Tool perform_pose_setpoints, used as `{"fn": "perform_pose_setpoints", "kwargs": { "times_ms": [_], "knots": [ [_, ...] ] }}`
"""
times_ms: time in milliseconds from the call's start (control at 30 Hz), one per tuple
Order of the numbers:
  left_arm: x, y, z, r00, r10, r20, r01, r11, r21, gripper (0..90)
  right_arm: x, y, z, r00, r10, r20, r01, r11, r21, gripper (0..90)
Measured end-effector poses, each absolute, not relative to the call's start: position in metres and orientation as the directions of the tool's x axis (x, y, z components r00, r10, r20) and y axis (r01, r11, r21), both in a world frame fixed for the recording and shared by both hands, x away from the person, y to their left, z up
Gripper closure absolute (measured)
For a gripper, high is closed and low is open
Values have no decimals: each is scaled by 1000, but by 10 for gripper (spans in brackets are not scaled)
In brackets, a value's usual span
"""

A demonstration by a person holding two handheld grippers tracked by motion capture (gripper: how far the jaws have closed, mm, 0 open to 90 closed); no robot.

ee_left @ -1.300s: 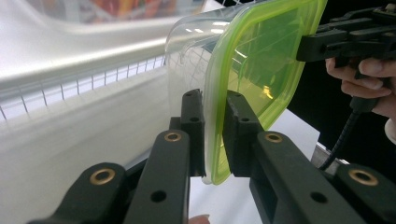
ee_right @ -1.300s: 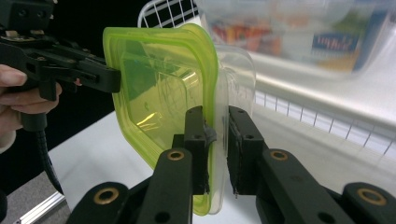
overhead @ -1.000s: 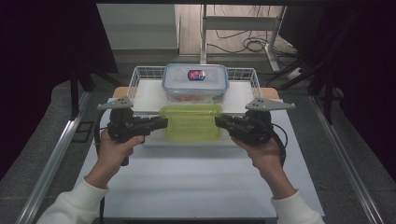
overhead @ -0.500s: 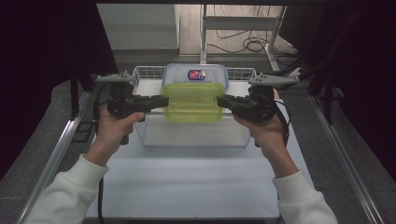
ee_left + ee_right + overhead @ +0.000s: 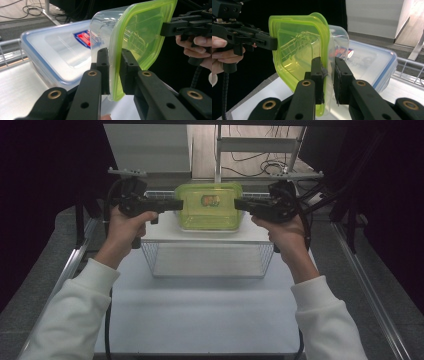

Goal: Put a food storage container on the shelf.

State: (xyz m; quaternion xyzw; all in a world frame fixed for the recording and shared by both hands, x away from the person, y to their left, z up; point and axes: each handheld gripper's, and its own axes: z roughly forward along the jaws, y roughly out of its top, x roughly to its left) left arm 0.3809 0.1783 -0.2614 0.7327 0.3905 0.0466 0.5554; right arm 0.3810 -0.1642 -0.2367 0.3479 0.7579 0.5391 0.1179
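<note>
Green-lidded container (image 5: 209, 206) hangs between both grippers, long axis running 9 to 3 o'clock, left fingers (image 5: 102, 65) and right fingers (image 5: 318, 72) each nearly closed on an end rim, above the blue-lidded box (image 5: 57, 52) in the wire basket (image 5: 207, 260).

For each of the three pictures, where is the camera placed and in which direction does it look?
High view: above the person's side, looking forward and down at the table; both forearms, the left claw and right claw grip the green-lidded container.
Left gripper view: on the left claw, looking along its jaws clamped on the container's rim; the other hand shows opposite.
Right gripper view: on the right claw, facing the opposite way; the left hand shows.
Shared: both gripper views show the blue-rimmed container behind.
</note>
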Motion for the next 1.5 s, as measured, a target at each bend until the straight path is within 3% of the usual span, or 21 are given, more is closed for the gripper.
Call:
{"fn": "perform_pose_setpoints", "kwargs": {
  "times_ms": [667,900,1300,1500],
  "knots": [
    [414,175,-252,643,669,-372,553,-70,831,781,427,-162,-244,-686,667,291,494,133,859,784],
    [423,174,-255,617,663,-424,584,-25,812,742,438,-161,-247,-674,657,337,531,114,840,741],
    [441,173,-262,539,702,-465,614,50,788,561,455,-162,-258,-626,667,403,581,54,812,678],
    [448,171,-267,527,711,-466,623,51,781,442,457,-159,-260,-612,683,398,578,43,815,603]
  ]
}}
